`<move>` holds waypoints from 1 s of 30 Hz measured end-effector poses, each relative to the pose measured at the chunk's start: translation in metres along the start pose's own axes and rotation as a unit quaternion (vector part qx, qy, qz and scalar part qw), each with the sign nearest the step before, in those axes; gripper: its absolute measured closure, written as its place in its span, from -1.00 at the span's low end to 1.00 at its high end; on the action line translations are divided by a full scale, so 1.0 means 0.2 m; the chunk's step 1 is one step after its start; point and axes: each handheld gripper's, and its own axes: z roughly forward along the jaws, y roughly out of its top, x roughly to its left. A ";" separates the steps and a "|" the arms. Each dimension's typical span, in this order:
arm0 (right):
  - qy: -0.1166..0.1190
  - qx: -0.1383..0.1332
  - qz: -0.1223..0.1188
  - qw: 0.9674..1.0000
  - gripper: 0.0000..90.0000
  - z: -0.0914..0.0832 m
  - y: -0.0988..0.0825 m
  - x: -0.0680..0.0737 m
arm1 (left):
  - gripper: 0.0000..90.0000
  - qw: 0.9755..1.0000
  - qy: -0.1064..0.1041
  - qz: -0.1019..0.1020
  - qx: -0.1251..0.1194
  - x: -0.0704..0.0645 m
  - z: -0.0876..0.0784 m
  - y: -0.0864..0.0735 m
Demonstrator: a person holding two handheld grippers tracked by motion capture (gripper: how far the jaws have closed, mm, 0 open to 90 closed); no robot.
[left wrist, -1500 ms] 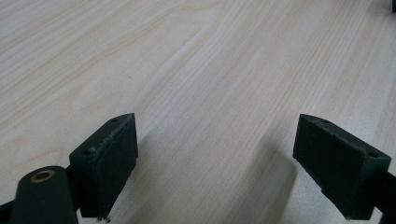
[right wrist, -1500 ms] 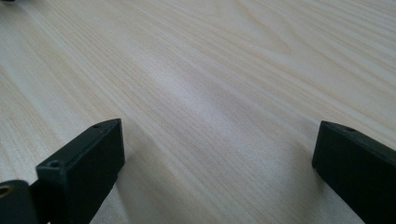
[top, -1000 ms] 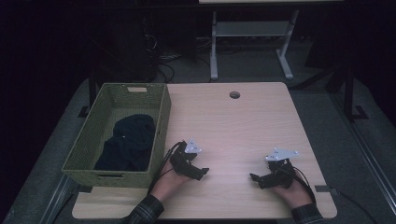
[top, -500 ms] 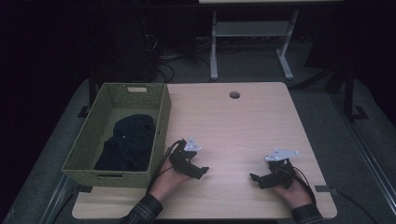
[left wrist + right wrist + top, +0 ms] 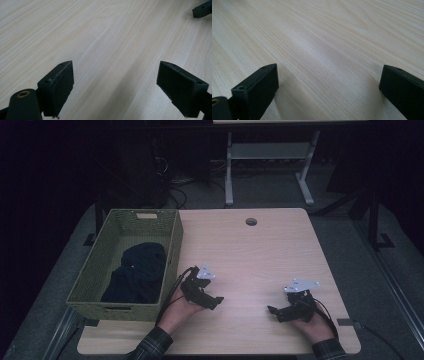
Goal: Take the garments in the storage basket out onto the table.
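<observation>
While nothing has shifted since the earlier frames, the dark cloth lies in the green woven basket; left tongs and right tongs rest wide on the pale wooden tabletop. No writing is legible.

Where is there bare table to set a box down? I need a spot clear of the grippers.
The wooden table is bare from the basket across to its right edge, past the cable hole. A smaller bare patch lies between the left gripper and right gripper. The basket holds dark cloth.
</observation>
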 end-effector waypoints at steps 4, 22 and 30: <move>0.000 0.000 0.000 1.000 -0.96 0.00 0.00 0.00 | -0.69 1.000 -0.003 -0.003 0.001 0.00 -0.01 0.01; 0.000 0.000 0.000 1.000 -0.96 0.00 0.00 0.00 | -0.69 1.000 0.002 -0.002 0.000 0.00 -0.07 0.07; 0.000 0.000 0.001 1.000 -0.96 0.00 0.00 0.00 | -0.68 1.000 0.001 -0.003 0.001 0.01 -0.11 0.10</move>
